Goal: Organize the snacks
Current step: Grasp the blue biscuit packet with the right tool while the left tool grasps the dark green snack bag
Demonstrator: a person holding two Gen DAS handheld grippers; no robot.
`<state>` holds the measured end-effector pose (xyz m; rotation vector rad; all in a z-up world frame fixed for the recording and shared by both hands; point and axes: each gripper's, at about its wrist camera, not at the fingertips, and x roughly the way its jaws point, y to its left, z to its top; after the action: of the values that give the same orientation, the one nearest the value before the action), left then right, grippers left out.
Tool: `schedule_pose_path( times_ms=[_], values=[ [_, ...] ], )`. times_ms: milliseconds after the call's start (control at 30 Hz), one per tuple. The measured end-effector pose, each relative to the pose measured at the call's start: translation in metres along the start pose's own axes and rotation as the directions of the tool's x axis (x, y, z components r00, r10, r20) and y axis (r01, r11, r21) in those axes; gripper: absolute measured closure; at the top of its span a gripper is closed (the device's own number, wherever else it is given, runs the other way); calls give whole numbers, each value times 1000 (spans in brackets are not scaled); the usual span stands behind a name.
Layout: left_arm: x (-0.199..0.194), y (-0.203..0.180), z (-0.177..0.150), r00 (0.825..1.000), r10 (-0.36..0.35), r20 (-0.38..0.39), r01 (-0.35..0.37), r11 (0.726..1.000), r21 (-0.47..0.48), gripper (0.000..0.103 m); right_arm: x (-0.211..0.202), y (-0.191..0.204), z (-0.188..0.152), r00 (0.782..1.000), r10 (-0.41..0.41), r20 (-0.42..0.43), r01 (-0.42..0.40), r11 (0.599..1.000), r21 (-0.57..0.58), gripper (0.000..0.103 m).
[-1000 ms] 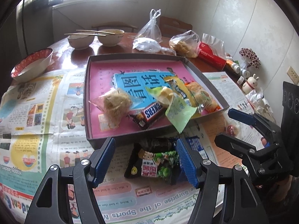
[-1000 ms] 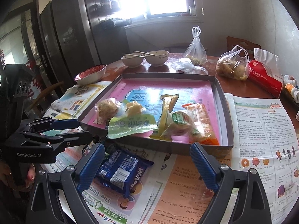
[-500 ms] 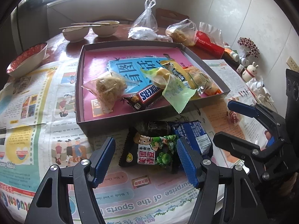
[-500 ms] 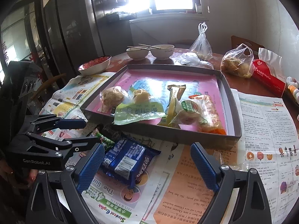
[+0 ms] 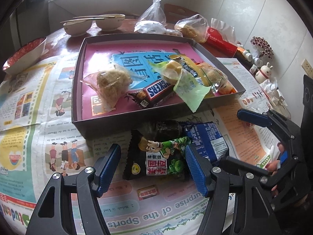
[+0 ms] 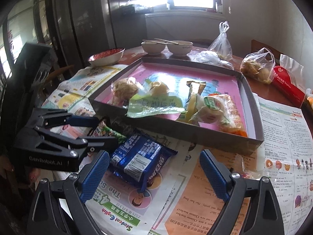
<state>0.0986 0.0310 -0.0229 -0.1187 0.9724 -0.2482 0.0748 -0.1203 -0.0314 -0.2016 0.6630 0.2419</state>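
Note:
A shallow grey box with a pink lining holds several wrapped snacks, among them a Snickers bar, a clear-wrapped pastry and a green packet. On the newspaper in front of it lie a black-and-green snack packet and a blue packet. My left gripper is open, its fingers either side of the black-and-green packet. My right gripper is open and empty, just above the blue packet.
Newspaper covers the near table. Two bowls with chopsticks, a red-patterned bowl, plastic bags, a red tissue pack and small bottles and figurines stand around the box.
Both grippers have drawn back from the box, so the two packets on the newspaper now show more fully. Both stay open. No snack has moved.

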Motion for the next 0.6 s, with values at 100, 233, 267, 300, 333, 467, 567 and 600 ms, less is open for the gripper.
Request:
schedule_pose_path(
  times_ms=[100,233,267,300,333,467,567,600],
  values=[
    [1,6,-1,1000,0,-10,0,1000,-12,33,5,1,-2,1000,2,-11,-2,1000,-23,9],
    [-1,11,-2,1000,2,-8,-3,1000,-18,33,13,-1,-3,1000,1,-30,-2,999,-40,9],
    [-1,12,-2,1000,4,-8,-4,1000,-20,33,15,-2,-3,999,2,-33,-3,999,-45,9],
    [-2,14,-3,1000,5,-7,-5,1000,-23,33,16,-2,-3,999,8,-35,-9,999,-51,9],
    [-2,15,-3,1000,6,-7,-7,1000,-24,33,18,-2,-2,999,12,-41,-14,998,-55,8],
    [-4,21,-3,1000,7,-5,-7,999,-31,33,25,5,0,998,12,-58,-18,994,-106,5],
    [-4,21,-3,1000,8,-5,-8,1000,-27,33,30,12,3,998,14,-67,-24,989,-147,3],
    [-3,20,-3,1000,9,-5,-10,1000,-25,33,32,13,5,998,16,-68,-27,987,-159,3]
  ],
)
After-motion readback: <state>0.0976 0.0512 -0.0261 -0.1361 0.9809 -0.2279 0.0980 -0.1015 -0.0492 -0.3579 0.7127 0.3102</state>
